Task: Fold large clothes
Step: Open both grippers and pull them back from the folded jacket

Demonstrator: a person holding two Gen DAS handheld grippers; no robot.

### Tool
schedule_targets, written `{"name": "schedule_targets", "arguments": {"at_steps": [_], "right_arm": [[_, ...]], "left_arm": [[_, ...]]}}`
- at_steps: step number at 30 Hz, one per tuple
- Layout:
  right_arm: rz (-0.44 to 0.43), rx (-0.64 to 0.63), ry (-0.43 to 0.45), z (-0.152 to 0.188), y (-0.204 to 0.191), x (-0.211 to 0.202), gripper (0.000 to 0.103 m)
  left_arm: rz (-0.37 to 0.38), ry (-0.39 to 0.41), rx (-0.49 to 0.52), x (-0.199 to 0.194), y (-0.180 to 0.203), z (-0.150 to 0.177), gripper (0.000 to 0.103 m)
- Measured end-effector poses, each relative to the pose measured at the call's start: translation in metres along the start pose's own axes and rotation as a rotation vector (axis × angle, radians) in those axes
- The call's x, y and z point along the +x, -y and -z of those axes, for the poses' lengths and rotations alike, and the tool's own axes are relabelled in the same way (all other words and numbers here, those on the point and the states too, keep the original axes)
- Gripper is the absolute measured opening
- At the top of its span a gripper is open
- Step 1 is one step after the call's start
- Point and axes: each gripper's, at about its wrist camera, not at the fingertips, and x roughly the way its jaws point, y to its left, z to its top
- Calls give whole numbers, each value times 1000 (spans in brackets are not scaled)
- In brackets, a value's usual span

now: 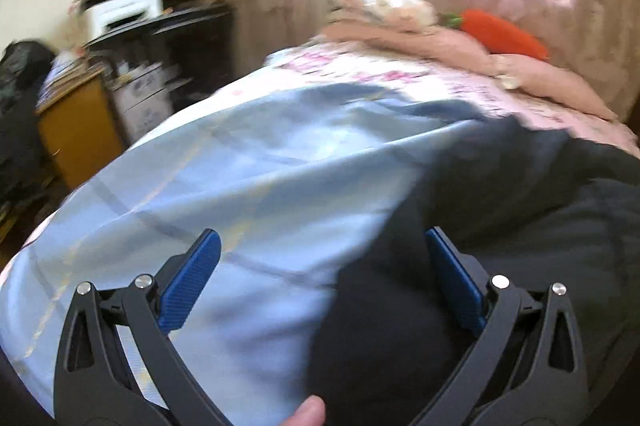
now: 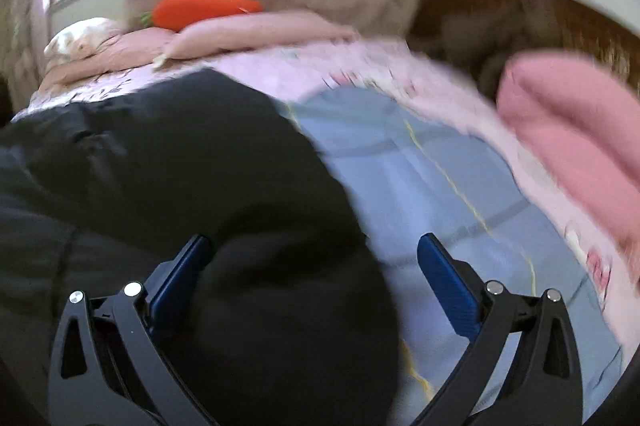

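A large dark navy garment (image 1: 500, 226) lies spread on a light blue checked sheet (image 1: 240, 166) on the bed. It also shows in the right wrist view (image 2: 180, 154), over the same sheet (image 2: 432, 178). My left gripper (image 1: 322, 238) is open, its blue pads wide apart just above the garment's left edge. My right gripper (image 2: 314, 244) is open, its pads astride the garment's right edge. Neither holds cloth. Both views are blurred.
Pink bedding (image 1: 460, 42) with an orange carrot cushion (image 1: 504, 32) lies at the bed's far end under a window. A desk with a printer (image 1: 124, 6) and a yellow cabinet (image 1: 80, 130) stand left of the bed. A pink folded blanket (image 2: 568, 122) lies at the right.
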Motion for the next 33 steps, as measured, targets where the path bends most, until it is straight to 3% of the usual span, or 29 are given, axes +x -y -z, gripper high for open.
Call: {"name": "schedule_targets", "arguments": {"at_steps": [1,2,3,5,7,10,11,12,13,14,16,17,18,19,20,21,22,24,26,28,31,33], "right_arm": [[11,42,-9,-1,7,-8,102],[33,73,-2,-2,10,-17,102],[33,95,21,-3,7,-32,102],[-80,97,65,-6,-9,-56,102],[-172,52,77,-9,-46,-75,102],[-257,-97,72,-2,-115,-90,102],[-244,-153,70,1,-130,-88,102],[-182,-236,31,11,-152,-76,102],[-141,-270,-64,20,-167,-55,102],[-148,-221,-103,21,-167,-48,102],[-192,37,-76,16,-146,-62,102],[-222,95,-46,16,-141,-70,102],[-208,95,-33,16,-144,-74,102],[-141,7,-99,17,-157,-64,102],[-104,-100,-188,19,-171,-51,102],[-98,-125,-192,16,-174,-54,102],[-93,-111,-174,10,-169,-66,102],[-153,-16,-123,2,-154,-96,102],[-219,44,-62,-7,-139,-128,102],[-267,63,56,-23,-128,-181,102],[-366,48,329,-35,-107,-274,102],[-296,-7,507,-37,-95,-332,102]], "left_arm": [[6,-1,-27,-5,-9,0,101],[-54,13,-70,-14,-18,-3,101],[-46,42,-99,-26,-22,-5,101],[139,108,-119,-54,-13,-10,101],[268,136,-61,-81,21,-14,101],[397,105,70,-108,88,-7,101],[379,80,122,-109,106,0,101],[283,8,230,-99,135,12,101],[132,-154,348,-71,164,30,101],[103,-233,357,-59,172,41,101],[120,-184,226,-71,163,38,101],[160,-194,168,-76,158,35,101],[212,-200,113,-79,153,32,101],[231,-208,103,-80,150,31,101],[210,-256,139,-73,154,32,101],[185,-335,210,-66,162,34,101],[179,-334,250,-73,163,30,101],[178,-234,233,-103,152,14,101],[240,-115,196,-148,138,-3,101],[304,20,184,-207,125,-22,101],[326,181,165,-274,124,-47,101],[343,268,204,-332,120,-47,101]]}}
